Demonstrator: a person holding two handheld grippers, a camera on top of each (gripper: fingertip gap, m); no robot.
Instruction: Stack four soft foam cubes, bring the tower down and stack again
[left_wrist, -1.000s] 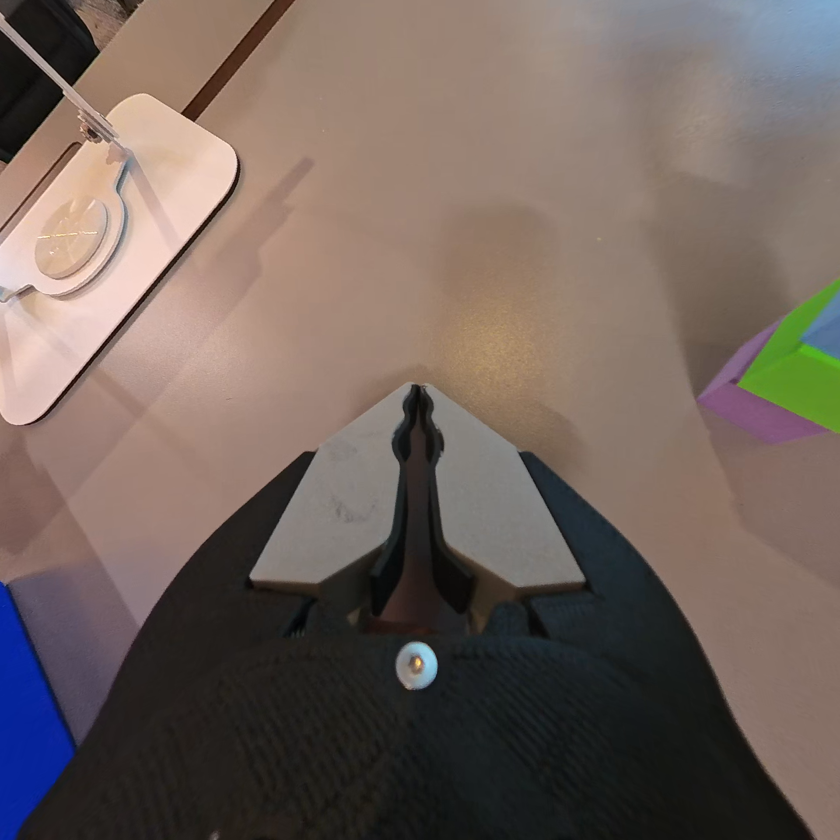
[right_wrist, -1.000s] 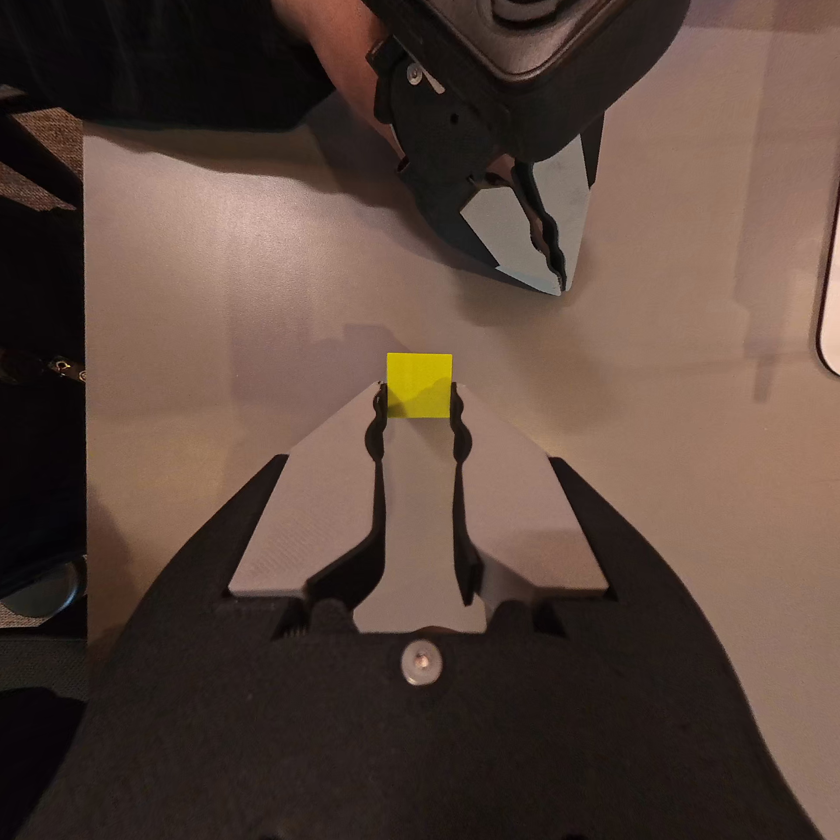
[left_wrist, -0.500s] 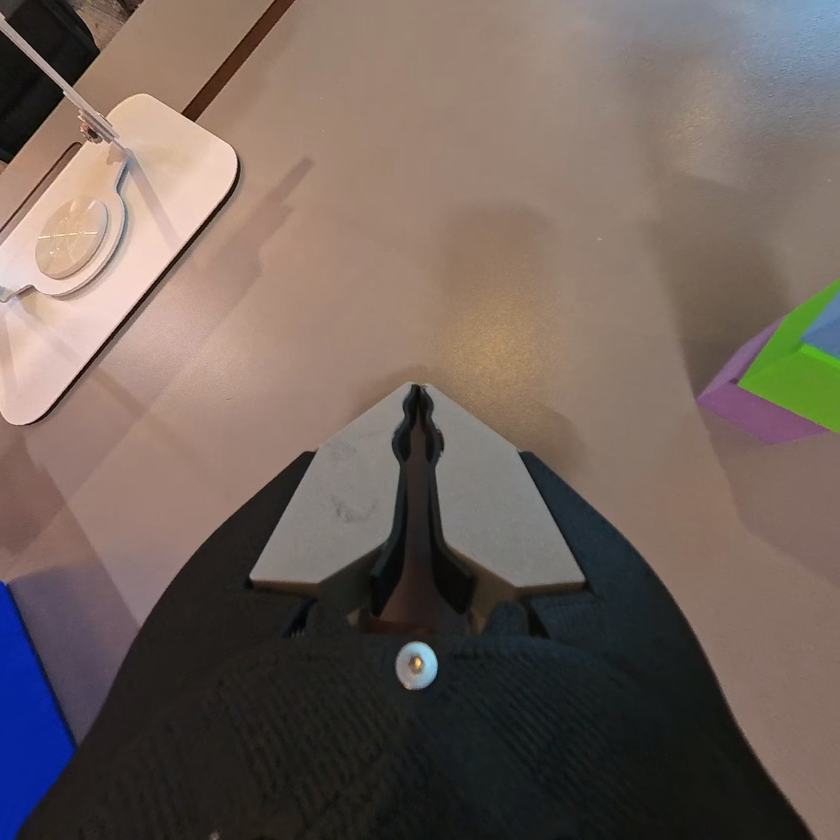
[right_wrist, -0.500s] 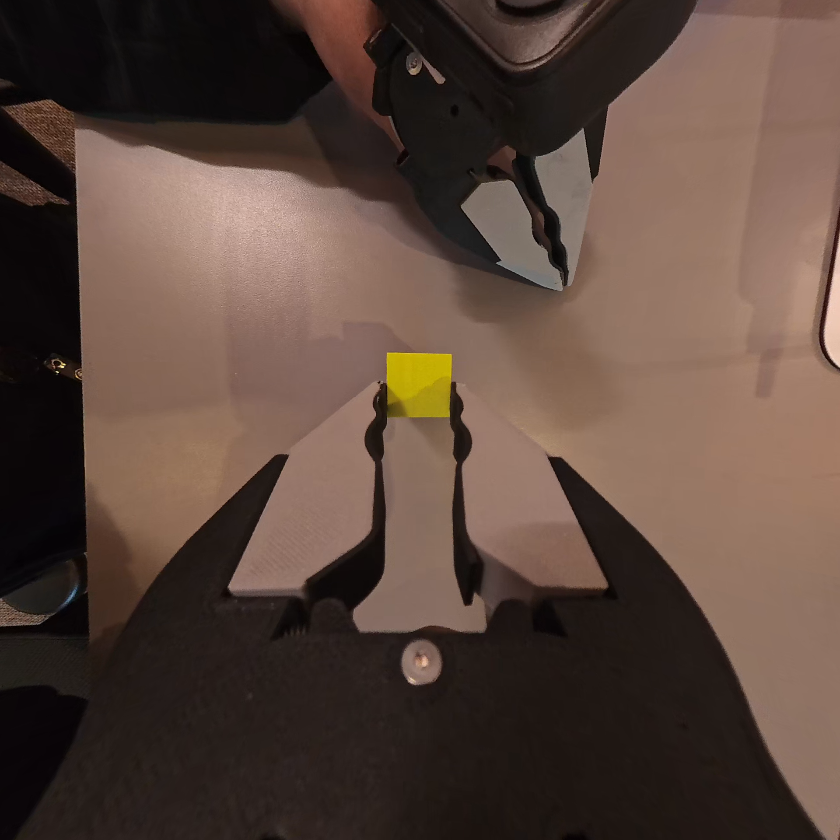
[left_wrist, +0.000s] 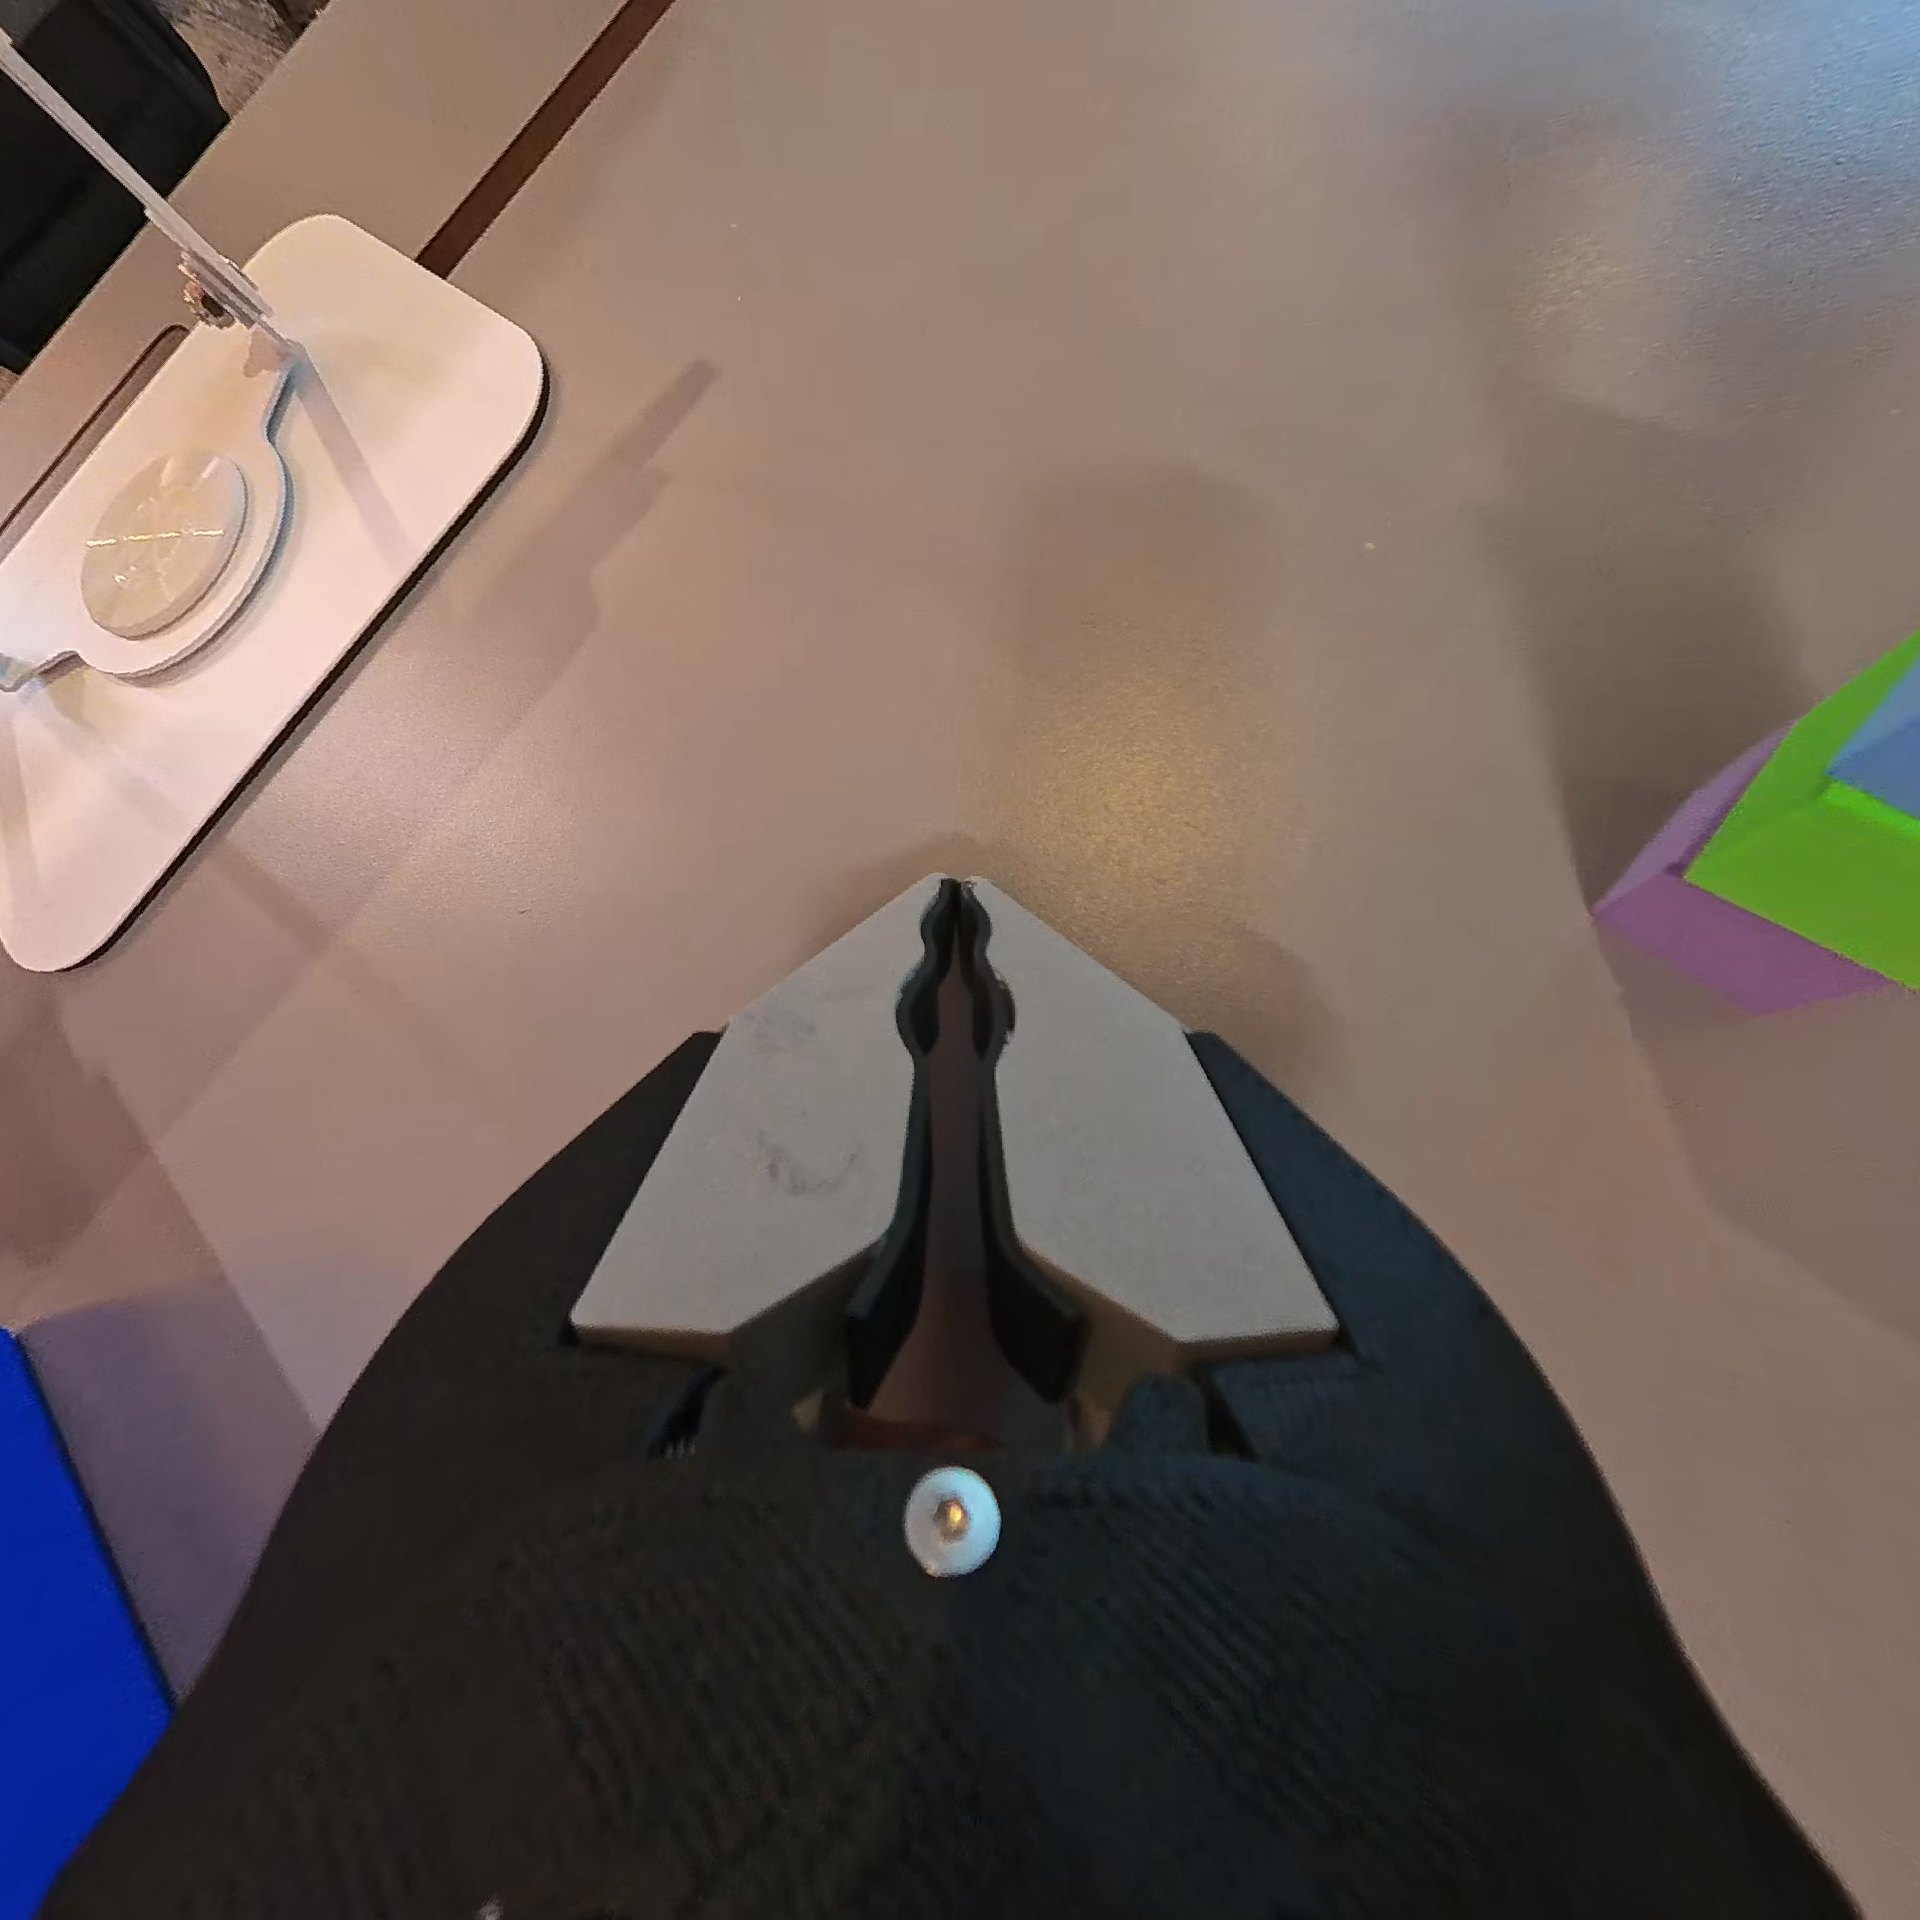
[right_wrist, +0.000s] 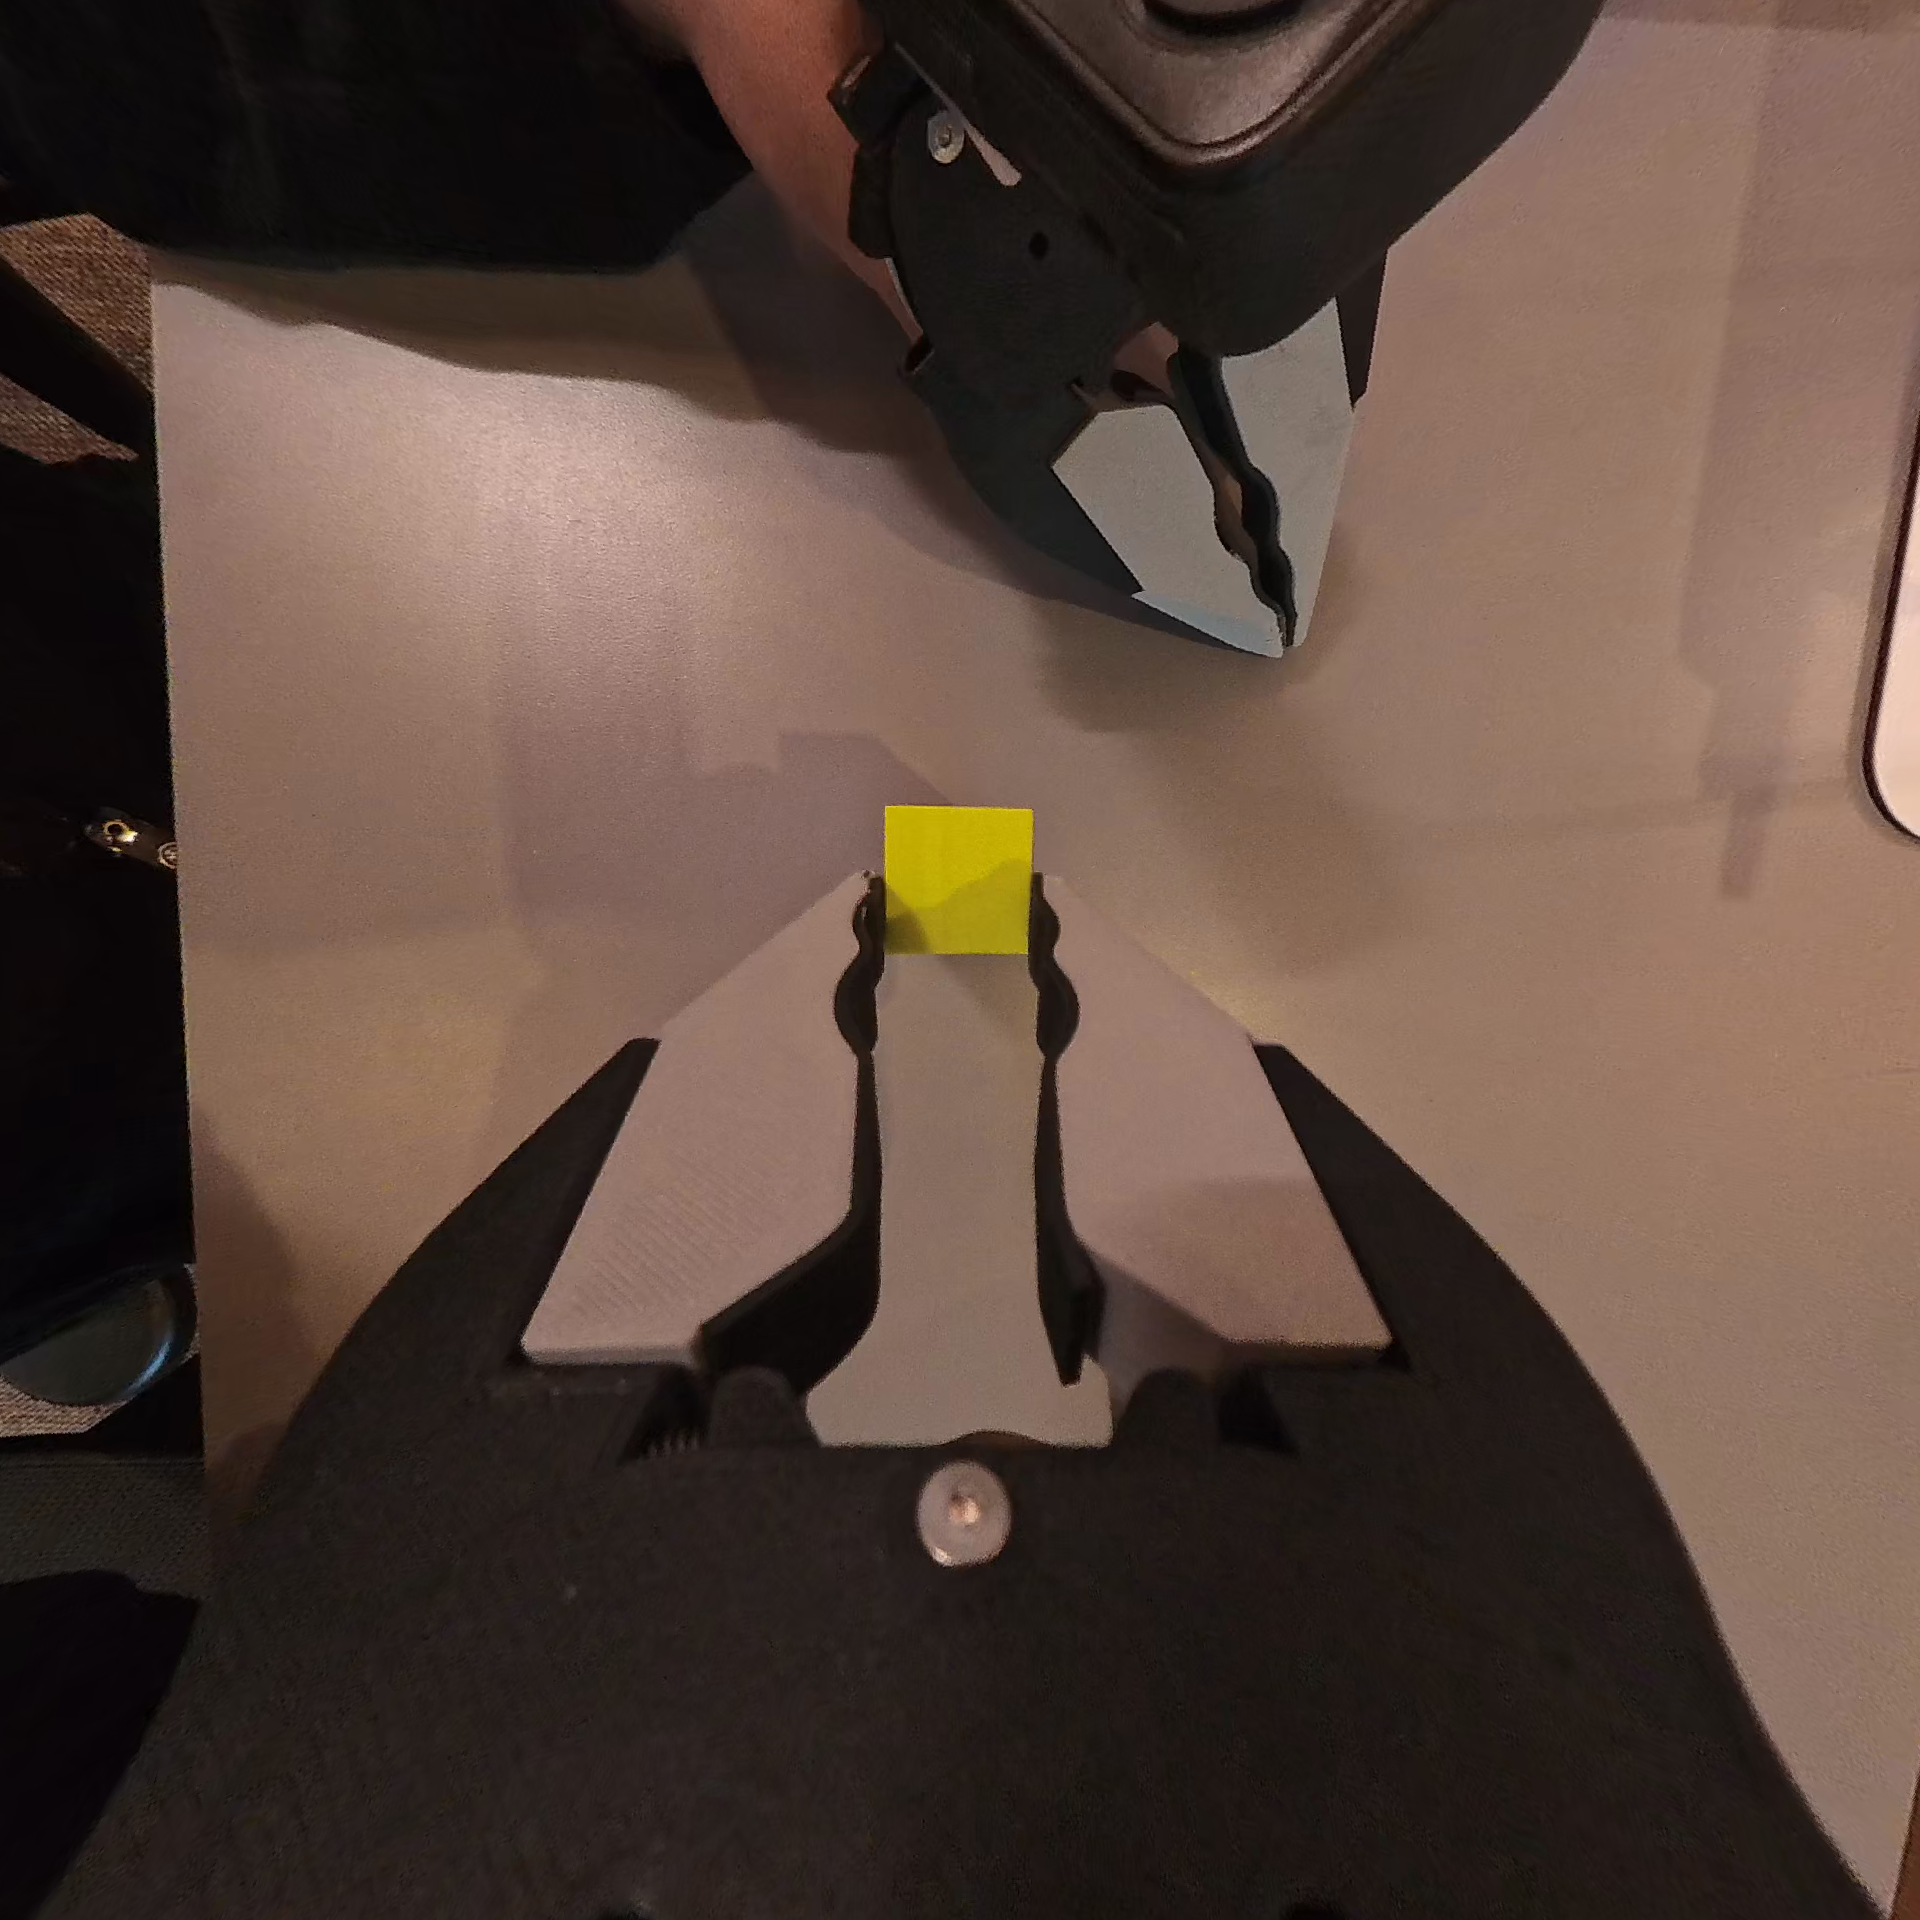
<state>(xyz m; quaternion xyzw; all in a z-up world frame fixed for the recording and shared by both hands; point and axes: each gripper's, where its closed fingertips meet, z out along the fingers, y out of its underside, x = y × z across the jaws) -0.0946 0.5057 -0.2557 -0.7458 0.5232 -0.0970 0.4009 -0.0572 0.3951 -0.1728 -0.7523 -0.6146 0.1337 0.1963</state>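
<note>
My right tongs (right_wrist: 956, 881) are closed partway onto a yellow foam cube (right_wrist: 958, 878), its sides pinched between my two fingertips (right_wrist: 1047, 914), the cube's far half reaching past them over the pale bench (right_wrist: 520, 582). Whether the cube rests on the bench or is lifted off it, I cannot tell.

My left tongs (left_wrist: 957, 886) are closed tight, tips meeting, holding nothing; they hover over bare bench, and from my right side they show ahead and slightly right of the yellow cube, well apart from it.

To the right of my left tongs, at the view's edge, is a stack: a purple cube (left_wrist: 1725, 935) on the bench, a green cube (left_wrist: 1829, 883) on it, and a grey-blue cube (left_wrist: 1886, 748) on top. At the far left lies a white stand base (left_wrist: 343, 499), and a blue block (left_wrist: 62, 1600) shows at the near left edge.
</note>
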